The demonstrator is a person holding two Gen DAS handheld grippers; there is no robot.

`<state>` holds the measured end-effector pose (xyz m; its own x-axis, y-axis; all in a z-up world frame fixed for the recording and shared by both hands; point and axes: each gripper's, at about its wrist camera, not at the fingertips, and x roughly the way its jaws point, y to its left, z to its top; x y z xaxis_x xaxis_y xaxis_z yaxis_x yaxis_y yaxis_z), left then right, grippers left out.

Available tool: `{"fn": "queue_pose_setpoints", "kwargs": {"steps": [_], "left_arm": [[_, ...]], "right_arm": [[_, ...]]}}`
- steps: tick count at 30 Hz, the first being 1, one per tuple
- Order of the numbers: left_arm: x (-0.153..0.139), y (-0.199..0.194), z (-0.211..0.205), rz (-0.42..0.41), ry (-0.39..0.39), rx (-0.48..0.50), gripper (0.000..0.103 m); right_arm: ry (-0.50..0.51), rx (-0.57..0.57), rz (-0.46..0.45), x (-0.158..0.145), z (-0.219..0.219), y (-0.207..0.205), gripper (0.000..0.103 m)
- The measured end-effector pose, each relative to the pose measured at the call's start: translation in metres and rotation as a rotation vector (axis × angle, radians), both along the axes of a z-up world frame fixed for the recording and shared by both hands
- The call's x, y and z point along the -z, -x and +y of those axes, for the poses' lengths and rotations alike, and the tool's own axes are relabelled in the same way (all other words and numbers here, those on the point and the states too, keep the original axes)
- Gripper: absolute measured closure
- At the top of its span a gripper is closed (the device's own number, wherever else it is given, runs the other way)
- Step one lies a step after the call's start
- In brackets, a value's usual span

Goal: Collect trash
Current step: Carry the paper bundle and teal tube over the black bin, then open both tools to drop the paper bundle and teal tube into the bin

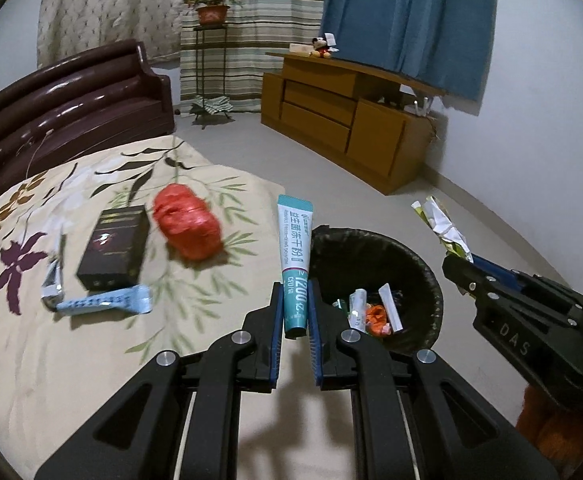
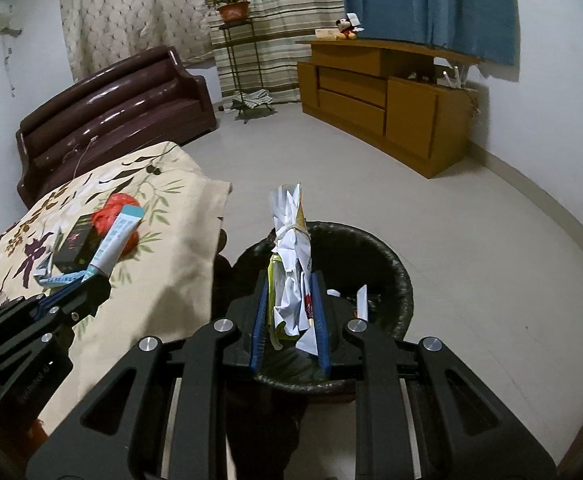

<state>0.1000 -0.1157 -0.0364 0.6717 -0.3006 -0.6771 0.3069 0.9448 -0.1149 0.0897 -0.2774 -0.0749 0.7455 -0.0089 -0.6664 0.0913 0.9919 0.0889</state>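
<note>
The left gripper (image 1: pixel 296 292) is clamped on a teal-and-white tube (image 1: pixel 294 256), which stands upright between its blue pads; the right gripper (image 2: pixel 289 296) pinches a crumpled wad of wrappers (image 2: pixel 291 264) — directly over the black-lined trash bin (image 2: pixel 395 280); in the left wrist view the bin sits at about 3 o'clock of the tube, scraps already inside; at 9 to 10 o'clock, on the floral bedspread (image 1: pixel 31 360), lie a blue sachet (image 1: pixel 107 302), a black box (image 1: pixel 113 246) and a red bag (image 1: pixel 189 226); farther off — a brown sofa (image 1: pixel 75 100) and wooden cabinet (image 1: pixel 343 112).

Dim indoor light, motion blur on bed (image 1: pixel 91 208) items, glare on sofa (image 1: pixel 75 96), fisheye bending, dark corners.
</note>
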Motion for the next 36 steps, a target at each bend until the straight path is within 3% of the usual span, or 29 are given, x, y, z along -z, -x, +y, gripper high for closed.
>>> {"fn": "queue_pose_setpoints", "kwargs": {"steps": [22,25,30,34,36], "left_arm": [[0.017,-0.039,-0.053,-0.006,-0.079,0.036,0.090],[0.019,-0.043,-0.053,0.000,-0.083,0.030,0.085],[0.022,-0.046,-0.050,0.008,-0.085,0.014,0.063],[0.022,-0.046,-0.045,0.019,-0.071,0.003,0.056],[0.021,-0.046,-0.040,0.020,-0.062,-0.004,0.053]], "right_arm": [[-0.023,0.058,0.006,0.019,-0.033,-0.030,0.082],[-0.035,0.061,0.014,0.025,-0.037,-0.035,0.079],[-0.057,0.076,0.029,0.033,-0.043,-0.038,0.065],[-0.054,0.082,0.033,0.035,-0.043,-0.037,0.062],[-0.052,0.084,0.034,0.034,-0.041,-0.037,0.055]]}}
